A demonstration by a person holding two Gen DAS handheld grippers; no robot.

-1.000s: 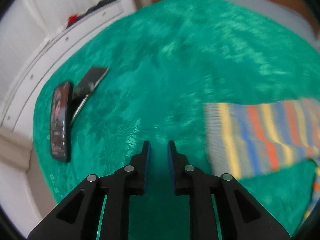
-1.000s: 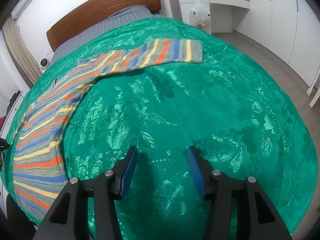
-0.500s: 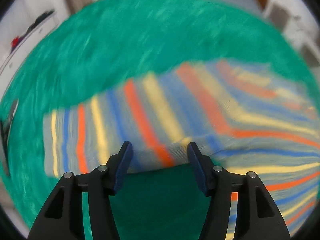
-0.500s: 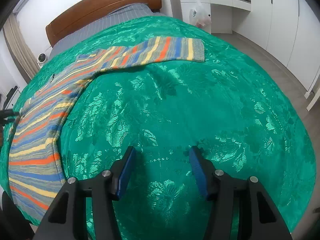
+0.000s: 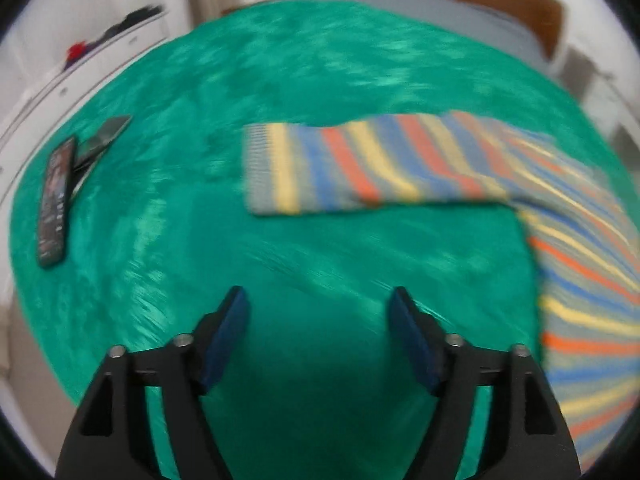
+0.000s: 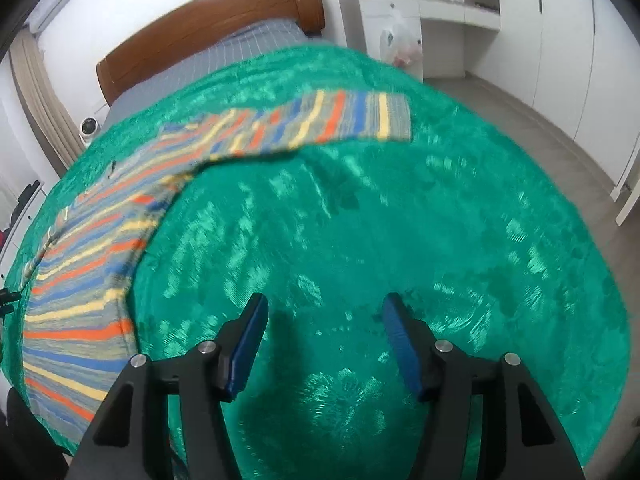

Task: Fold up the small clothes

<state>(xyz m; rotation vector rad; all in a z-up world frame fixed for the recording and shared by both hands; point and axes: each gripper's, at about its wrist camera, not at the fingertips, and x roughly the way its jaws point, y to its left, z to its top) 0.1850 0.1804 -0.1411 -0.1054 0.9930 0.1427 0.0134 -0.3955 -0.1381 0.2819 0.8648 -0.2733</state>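
Tools (image 5: 318, 304) open, clear of sweater (image 5: 360, 168)

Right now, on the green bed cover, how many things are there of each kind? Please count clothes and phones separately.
Striped sweater: 1, with its sleeves spread out
Dark phones: 2, one beside the other, near the cover's edge; they seem to touch
Total: 3 things on the green cover

Sweater (image 6: 248, 136) on bedspread (image 6: 400, 220)
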